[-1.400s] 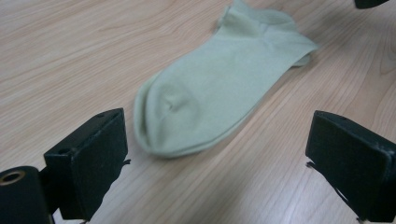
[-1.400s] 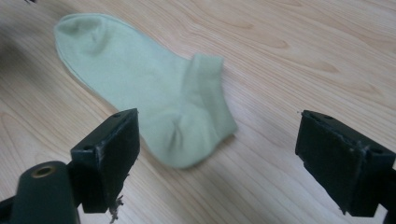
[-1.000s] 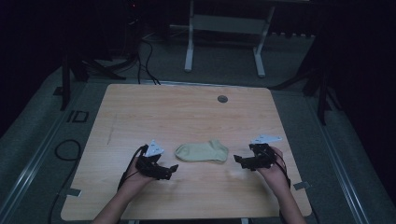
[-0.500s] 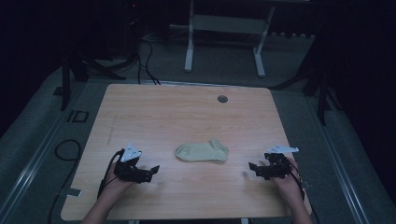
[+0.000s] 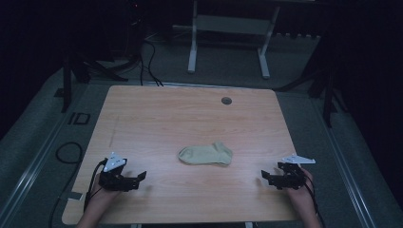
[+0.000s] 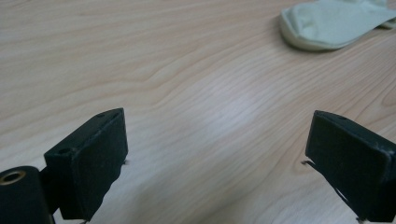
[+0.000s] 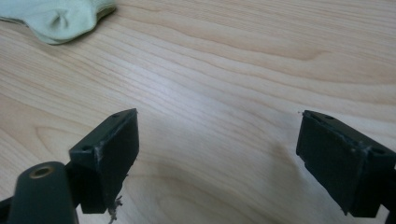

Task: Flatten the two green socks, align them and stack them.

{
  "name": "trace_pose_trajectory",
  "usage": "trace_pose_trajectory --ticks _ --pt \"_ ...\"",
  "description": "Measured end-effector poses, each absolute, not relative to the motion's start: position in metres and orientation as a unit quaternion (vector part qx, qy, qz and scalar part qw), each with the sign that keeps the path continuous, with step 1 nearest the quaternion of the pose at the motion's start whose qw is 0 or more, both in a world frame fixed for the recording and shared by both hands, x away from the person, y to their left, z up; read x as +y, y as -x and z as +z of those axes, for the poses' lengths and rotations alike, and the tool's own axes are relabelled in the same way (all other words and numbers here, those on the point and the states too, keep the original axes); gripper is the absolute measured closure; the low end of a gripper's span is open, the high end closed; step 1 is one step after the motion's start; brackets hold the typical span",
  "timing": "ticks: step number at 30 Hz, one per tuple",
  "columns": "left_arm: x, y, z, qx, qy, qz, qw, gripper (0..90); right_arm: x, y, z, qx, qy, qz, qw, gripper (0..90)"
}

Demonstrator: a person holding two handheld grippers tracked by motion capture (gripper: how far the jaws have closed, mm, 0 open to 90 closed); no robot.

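Both grippers, left gripper [image 5: 140, 176] and right gripper [image 5: 264, 175], are waiting spread and empty, well apart from the sock [image 5: 205, 154]; approaching low from both ends seems best.

A light wooden rectangular table with rounded corners [image 5: 157, 118] stands in a dim room, its grain running in long pale waves. Near its far edge sits a small round dark grommet [image 5: 226, 100]. The table rests on a grey carpeted floor [image 5: 43, 142], crossed on the left by a pale metal floor rail [image 5: 33, 164]. Black cables [image 5: 149, 57] trail over the carpet behind the table, and another black cable loop [image 5: 66, 153] lies to its left. Beyond stands a white metal-legged frame [image 5: 228, 45] (its top is cut off by the picture's edge). The far walls are lost in darkness; light falls mostly on the tabletop.
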State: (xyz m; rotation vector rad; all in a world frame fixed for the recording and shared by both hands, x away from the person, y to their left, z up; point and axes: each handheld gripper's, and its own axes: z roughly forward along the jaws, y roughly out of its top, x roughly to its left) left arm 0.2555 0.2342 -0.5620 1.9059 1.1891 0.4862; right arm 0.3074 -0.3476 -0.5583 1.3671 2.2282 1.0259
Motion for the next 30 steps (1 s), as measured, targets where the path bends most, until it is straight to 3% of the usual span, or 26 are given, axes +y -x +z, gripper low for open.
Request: trace_pose_trajectory --ticks 9,19,30 --pt "0.255 -0.24 -0.566 0.499 -0.734 0.21 0.411 5.8 -0.363 -0.299 -0.561 0.769 -0.497 0.362 0.174 13.3" --pt "0.287 -0.228 -0.569 0.557 -0.672 0.242 0.424 5.8 -0.376 -0.295 -0.563 0.743 -0.517 0.373 0.204 13.2" --pt "0.292 -0.222 -0.576 0.58 -0.65 0.256 0.418 5.8 -0.391 -0.295 -0.565 0.714 -0.541 0.376 0.237 13.3"
